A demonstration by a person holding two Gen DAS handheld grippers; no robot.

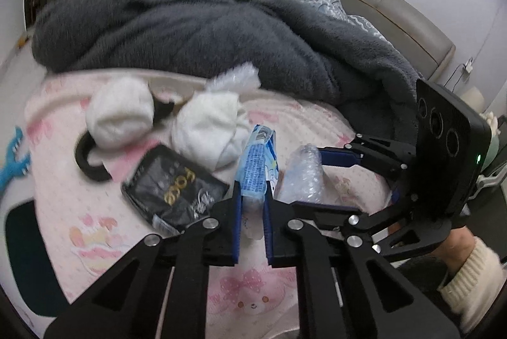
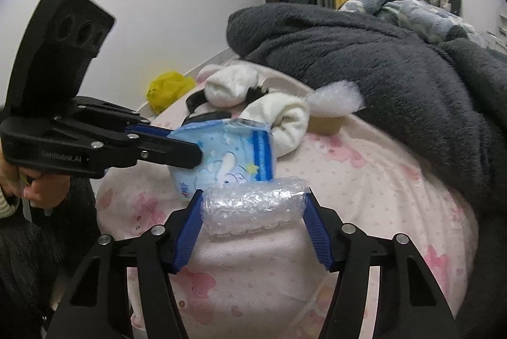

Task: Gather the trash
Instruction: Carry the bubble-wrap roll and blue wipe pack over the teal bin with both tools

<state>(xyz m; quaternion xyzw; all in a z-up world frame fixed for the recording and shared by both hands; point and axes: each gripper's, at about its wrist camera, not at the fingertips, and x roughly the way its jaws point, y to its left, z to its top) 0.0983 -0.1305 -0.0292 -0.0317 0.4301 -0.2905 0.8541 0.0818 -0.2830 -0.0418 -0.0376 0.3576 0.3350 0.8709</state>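
My left gripper [image 1: 252, 196] is shut on a light blue tissue packet [image 1: 258, 163], held just above the pink bedsheet; the left gripper [image 2: 185, 148] and the packet [image 2: 228, 155] also show in the right wrist view. My right gripper [image 2: 253, 196] has its blue fingers against both ends of a roll of clear bubble wrap [image 2: 255, 207]; this right gripper [image 1: 320, 177] and the roll [image 1: 302, 174] also show in the left wrist view. A black foil wrapper [image 1: 172, 191] lies left of the packet.
Rolled white socks [image 1: 118, 112] and a second sock bundle [image 1: 210, 129] lie on the pink sheet [image 1: 104, 212], with a black ring [image 1: 87, 163] and another bubble wrap scrap [image 1: 234, 79]. A dark grey blanket [image 1: 196, 31] is heaped behind. A yellow bag [image 2: 168, 87] sits by the wall.
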